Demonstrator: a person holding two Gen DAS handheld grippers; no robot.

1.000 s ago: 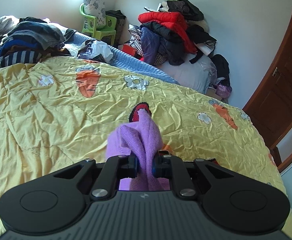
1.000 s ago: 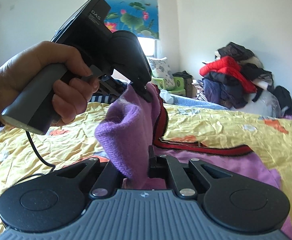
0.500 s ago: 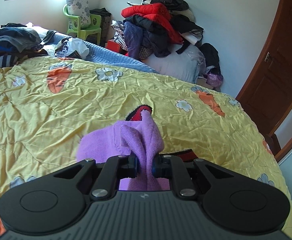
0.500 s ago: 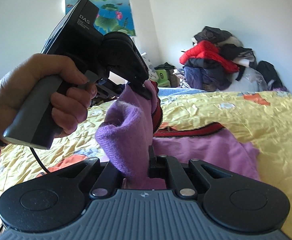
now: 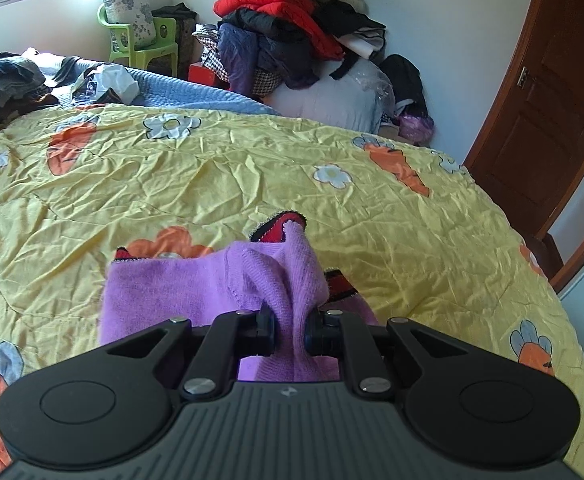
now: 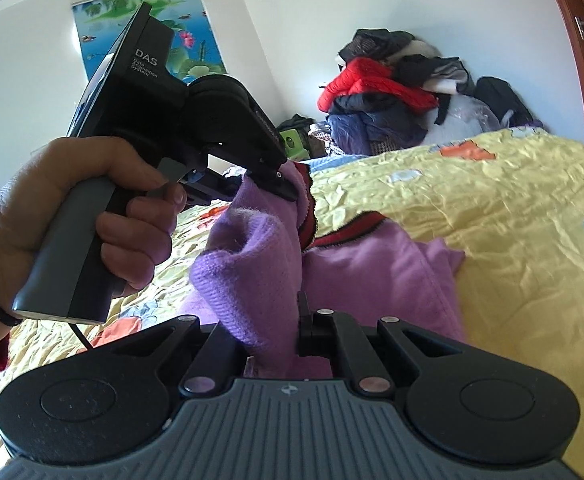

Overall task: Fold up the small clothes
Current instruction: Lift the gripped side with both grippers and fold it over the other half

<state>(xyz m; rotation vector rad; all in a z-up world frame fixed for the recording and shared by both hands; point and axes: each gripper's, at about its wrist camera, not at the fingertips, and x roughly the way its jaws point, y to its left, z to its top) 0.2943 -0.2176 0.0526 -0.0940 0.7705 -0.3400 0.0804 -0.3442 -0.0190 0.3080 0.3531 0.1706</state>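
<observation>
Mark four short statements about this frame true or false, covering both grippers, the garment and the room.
1. Both grippers pinch the purple garment. True: the left gripper and the right gripper are each shut on it.
2. The garment is trimmed in green. False: its trim is red and black.
3. The bedspread is plain blue. False: it is yellow, with carrots and flowers.
4. A clothes pile sits by the far wall. True.
</observation>
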